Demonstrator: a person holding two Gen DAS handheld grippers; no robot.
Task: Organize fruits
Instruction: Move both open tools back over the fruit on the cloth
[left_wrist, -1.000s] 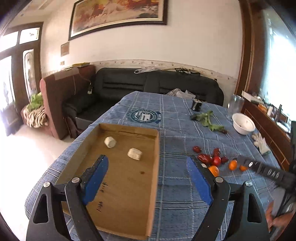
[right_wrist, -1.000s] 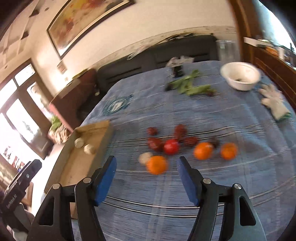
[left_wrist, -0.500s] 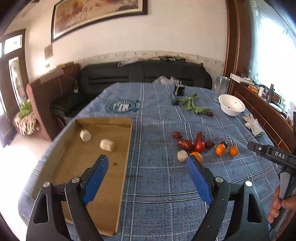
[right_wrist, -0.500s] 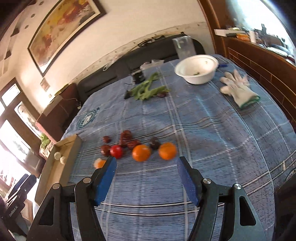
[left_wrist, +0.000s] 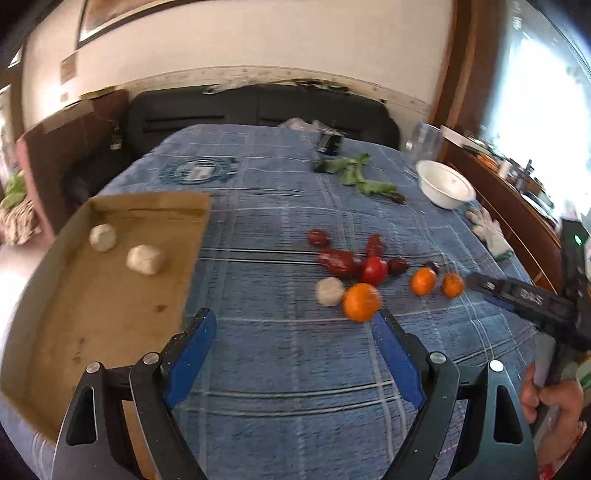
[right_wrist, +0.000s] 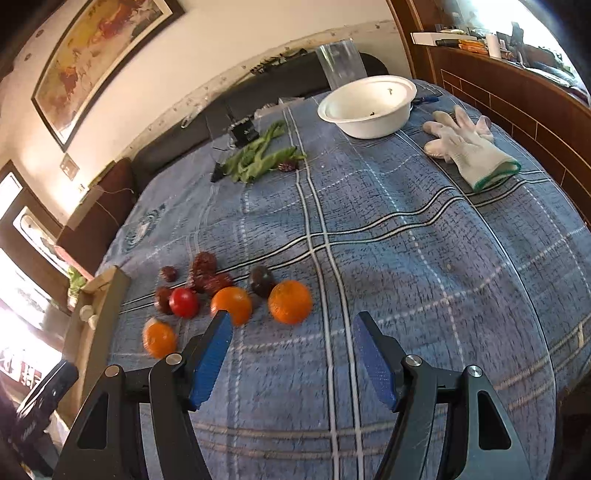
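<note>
A cluster of fruit lies on the blue checked tablecloth: three oranges, the nearest one (left_wrist: 361, 301) (right_wrist: 159, 339), a middle one (right_wrist: 232, 305) and a right one (right_wrist: 290, 301), a red tomato (left_wrist: 373, 270) (right_wrist: 183, 302), several dark red dates (left_wrist: 335, 259) (right_wrist: 207, 275) and a pale lump (left_wrist: 330, 291). A shallow cardboard box (left_wrist: 48, 317) at the left holds two pale lumps (left_wrist: 144, 259). My left gripper (left_wrist: 291, 326) is open and empty, just short of the nearest orange. My right gripper (right_wrist: 291, 332) is open and empty, just short of the right orange.
A white bowl (right_wrist: 367, 105), a white work glove (right_wrist: 467, 146), green leaves (right_wrist: 258, 158), a small dark device (right_wrist: 243, 131) and a clear glass jar (right_wrist: 341, 61) sit at the table's far side. A black sofa (left_wrist: 258, 107) stands beyond. A hand (left_wrist: 550, 400) holds the right gripper's handle.
Both grippers moved forward and down toward the fruit cluster, which now looks nearer and larger. The left view swung right, away from the box. Jaw openings are unchanged.
</note>
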